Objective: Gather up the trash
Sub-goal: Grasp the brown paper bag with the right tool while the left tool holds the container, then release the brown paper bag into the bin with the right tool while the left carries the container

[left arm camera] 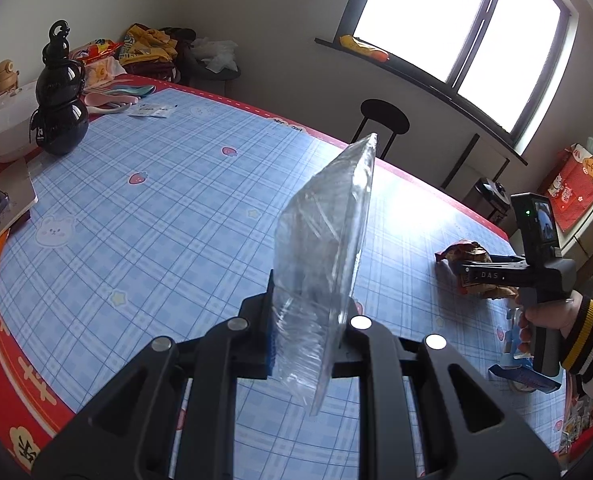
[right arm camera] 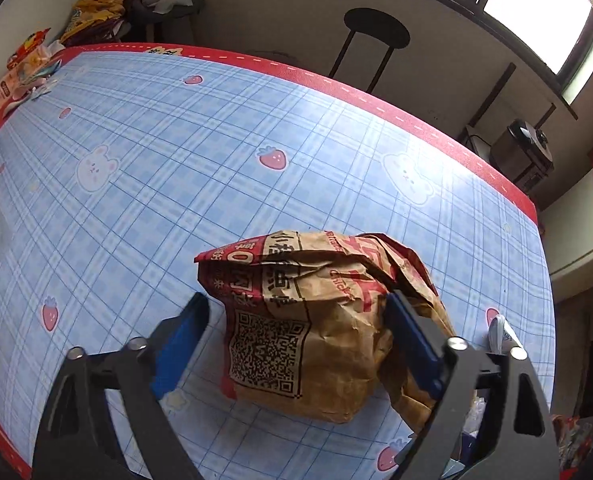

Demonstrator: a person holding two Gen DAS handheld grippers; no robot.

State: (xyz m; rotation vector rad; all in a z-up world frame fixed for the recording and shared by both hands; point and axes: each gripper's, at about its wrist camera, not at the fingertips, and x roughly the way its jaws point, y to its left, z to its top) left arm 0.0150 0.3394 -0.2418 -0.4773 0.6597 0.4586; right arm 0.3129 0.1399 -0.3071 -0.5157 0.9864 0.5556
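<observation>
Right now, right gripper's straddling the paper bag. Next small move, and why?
Probably close the right gripper on the crumpled paper food bag. The bag sits between its blue pads; the right pad looks to touch the paper, while a gap shows at the left pad. The left gripper already holds the clear plastic container.

I see daylight blowing out the window [left arm camera: 456,28], with glare across the worktop [left arm camera: 416,200]. Fisheye bends my edges; corners go dark.

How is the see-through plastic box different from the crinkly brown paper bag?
The clear plastic box is see-through and smooth; the paper bag is brown, crumpled and printed in red. The box is up in the air, pinched in the left gripper; the bag sits on the table between the right gripper's open fingers. Both are trash.
</observation>
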